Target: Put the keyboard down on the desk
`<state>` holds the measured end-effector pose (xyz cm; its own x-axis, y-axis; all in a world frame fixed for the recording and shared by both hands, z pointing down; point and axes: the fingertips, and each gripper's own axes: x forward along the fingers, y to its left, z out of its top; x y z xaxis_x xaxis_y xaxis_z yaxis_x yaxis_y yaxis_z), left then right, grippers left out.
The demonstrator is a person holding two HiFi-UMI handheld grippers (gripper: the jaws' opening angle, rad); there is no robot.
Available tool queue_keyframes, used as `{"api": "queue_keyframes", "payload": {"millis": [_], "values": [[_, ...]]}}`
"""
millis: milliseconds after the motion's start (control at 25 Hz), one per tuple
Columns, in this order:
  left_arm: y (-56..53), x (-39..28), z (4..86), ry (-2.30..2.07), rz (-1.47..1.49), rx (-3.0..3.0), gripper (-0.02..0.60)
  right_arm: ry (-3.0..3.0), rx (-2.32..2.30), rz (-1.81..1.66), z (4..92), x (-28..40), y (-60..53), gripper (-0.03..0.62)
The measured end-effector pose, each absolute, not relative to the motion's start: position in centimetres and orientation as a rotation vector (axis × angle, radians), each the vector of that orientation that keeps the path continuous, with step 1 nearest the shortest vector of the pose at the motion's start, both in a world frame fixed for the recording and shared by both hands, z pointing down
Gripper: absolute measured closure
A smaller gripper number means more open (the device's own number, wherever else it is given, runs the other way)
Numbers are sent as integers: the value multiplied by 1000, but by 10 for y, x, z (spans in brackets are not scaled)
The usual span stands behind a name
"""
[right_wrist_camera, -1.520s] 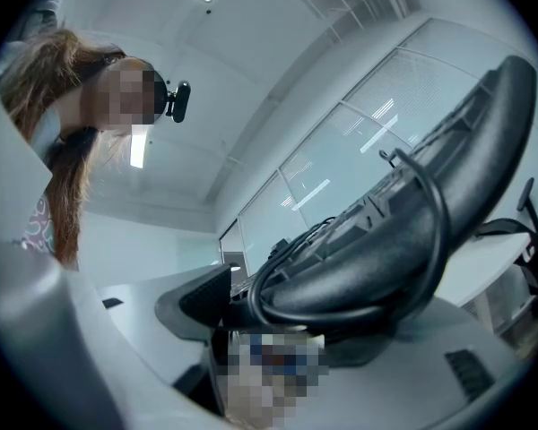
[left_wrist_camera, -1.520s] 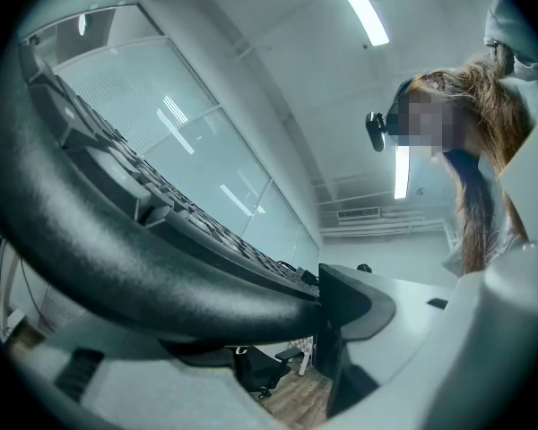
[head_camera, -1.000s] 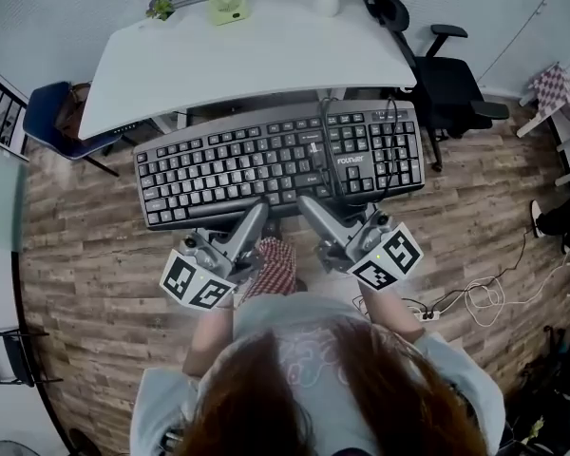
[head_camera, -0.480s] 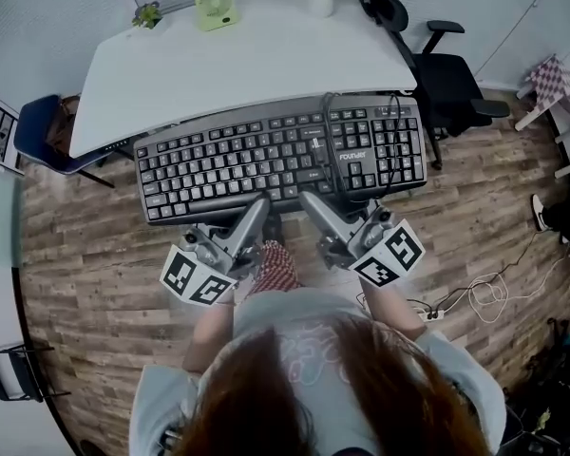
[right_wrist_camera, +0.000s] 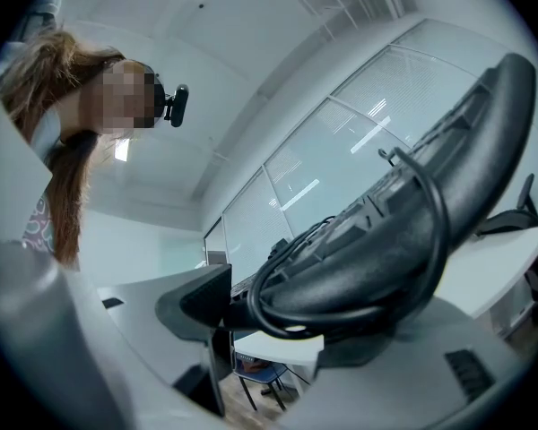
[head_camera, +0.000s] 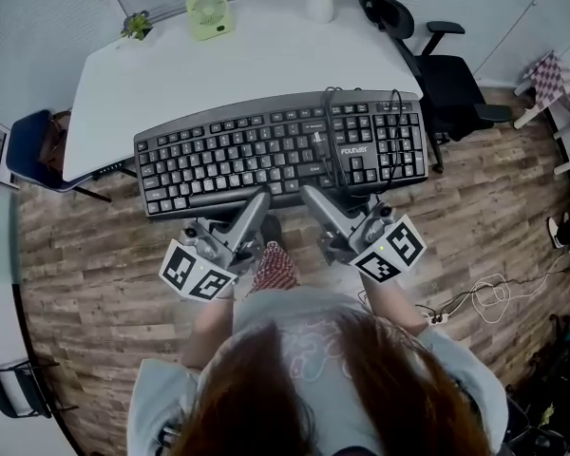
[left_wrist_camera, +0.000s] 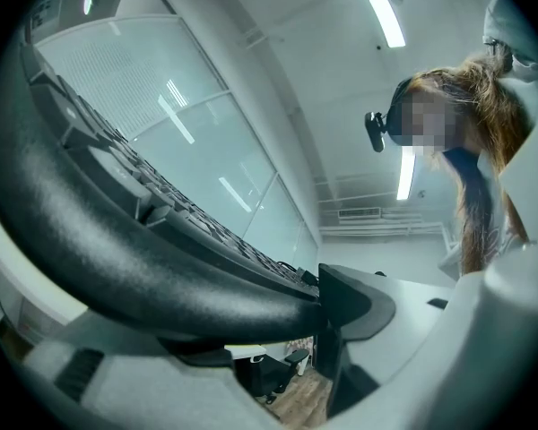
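The black, matte-plastic keyboard [head_camera: 280,155], long with a rounded front lip, sat at frame centre, overlapping the near edge of the smooth white surface [head_camera: 247,55]. Left tool [head_camera: 258,200] and right tool [head_camera: 309,196] each clamped that lip.

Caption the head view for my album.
Black keyboard held by left gripper and right gripper at the front edge of the white desk.

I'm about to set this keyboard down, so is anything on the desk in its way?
Nothing visible blocks the keyboard. The desk is bare on its near half; the fan, plant and vase stand along its far edge. The keyboard's own cable loops round its right end and may land underneath.
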<state>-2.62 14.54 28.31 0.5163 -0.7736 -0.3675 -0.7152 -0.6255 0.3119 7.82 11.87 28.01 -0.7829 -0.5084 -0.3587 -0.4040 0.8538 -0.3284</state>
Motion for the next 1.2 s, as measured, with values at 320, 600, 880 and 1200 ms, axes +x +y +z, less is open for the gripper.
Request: {"api": "queue_keyframes", "payload": {"millis": [320, 600, 880, 1200], "values": [[97, -38, 288, -1293, -721, 2625, 302, 2584, -676, -332, 285, 67, 70, 298], [21, -66, 273, -1275, -710, 2632, 302, 2575, -690, -331, 270, 39, -4, 299], [-23, -85, 271, -1245, -701, 2650, 302, 2558, -717, -324, 268, 20, -46, 299], [-96, -106, 275, -1183, -683, 2645, 302, 2540, -783, -337, 273, 0, -114, 299]]}}
